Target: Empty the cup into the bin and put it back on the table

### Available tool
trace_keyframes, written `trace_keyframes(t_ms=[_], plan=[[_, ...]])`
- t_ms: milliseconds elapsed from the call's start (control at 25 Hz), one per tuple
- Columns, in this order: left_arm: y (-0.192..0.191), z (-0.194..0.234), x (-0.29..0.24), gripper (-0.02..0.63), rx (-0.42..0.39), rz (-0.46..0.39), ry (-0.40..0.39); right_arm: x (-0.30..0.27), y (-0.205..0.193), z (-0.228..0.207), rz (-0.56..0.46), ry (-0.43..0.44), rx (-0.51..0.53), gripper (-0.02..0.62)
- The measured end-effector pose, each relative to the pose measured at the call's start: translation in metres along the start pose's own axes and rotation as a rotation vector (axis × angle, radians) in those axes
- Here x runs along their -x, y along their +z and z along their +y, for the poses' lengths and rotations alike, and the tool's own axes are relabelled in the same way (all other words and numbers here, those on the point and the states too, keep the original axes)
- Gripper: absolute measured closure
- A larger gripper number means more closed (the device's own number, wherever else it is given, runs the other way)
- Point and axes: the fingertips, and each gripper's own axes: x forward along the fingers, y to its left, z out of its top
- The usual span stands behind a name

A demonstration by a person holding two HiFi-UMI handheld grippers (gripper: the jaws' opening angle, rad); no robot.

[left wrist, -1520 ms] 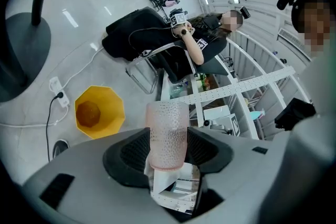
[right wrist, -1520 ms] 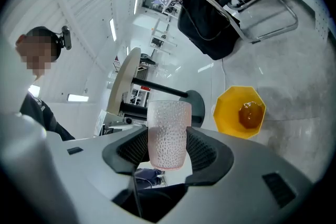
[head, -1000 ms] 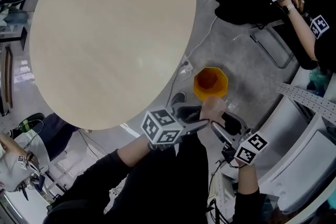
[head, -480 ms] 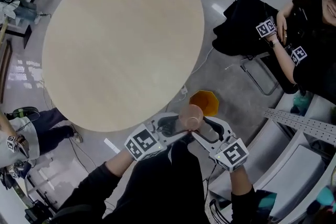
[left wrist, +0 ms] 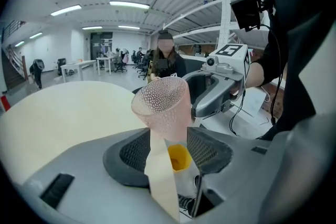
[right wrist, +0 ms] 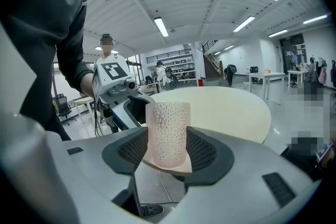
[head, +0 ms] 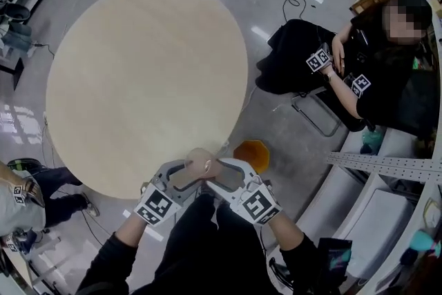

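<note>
A pink, dotted, translucent cup [head: 200, 164] hangs upright in the air at the near edge of the round beige table [head: 138, 72]. My left gripper [head: 189, 173] and right gripper [head: 215, 173] both close on it from opposite sides. In the left gripper view the cup [left wrist: 163, 107] leans left between the meshed pads of the left gripper [left wrist: 169, 147], with the orange bin [left wrist: 178, 157] far below. The right gripper [right wrist: 168, 149] grips the cup [right wrist: 168, 131] snugly at its lower half. The orange bin [head: 251, 155] stands on the floor just right of the cup.
A seated person in black [head: 359, 72] occupies a chair right of the table. Another person [head: 21, 197] stands at the lower left. White racks [head: 387, 204] line the right side, and a cable [head: 297, 3] lies on the grey floor.
Both grippers have carried the cup left, from over the orange bin to the table's near edge. The cup has stayed held by both.
</note>
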Motion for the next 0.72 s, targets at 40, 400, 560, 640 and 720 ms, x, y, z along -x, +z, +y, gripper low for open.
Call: trace_keyframes(t_ms=[40, 400, 560, 640, 720], plan=[[-0.002, 0.008, 0.003, 0.376, 0.009, -0.006, 0.014, -0.007, 0.001, -0.002, 0.011, 0.007, 0.014, 0.368], [-0.026, 0.056, 0.021, 0.376, -0.029, 0.032, 0.165, -0.063, 0.007, -0.01, 0.091, 0.056, 0.144, 0.368], [-0.049, 0.078, 0.041, 0.376, -0.018, 0.055, 0.238, -0.101, 0.003, -0.001, 0.15, 0.09, 0.227, 0.368], [-0.058, 0.088, 0.051, 0.376, -0.017, 0.066, 0.265, -0.119, 0.003, 0.003, 0.17, 0.104, 0.237, 0.368], [-0.067, 0.093, 0.056, 0.376, 0.001, 0.078, 0.281, -0.131, 0.001, 0.006, 0.183, 0.117, 0.234, 0.368]])
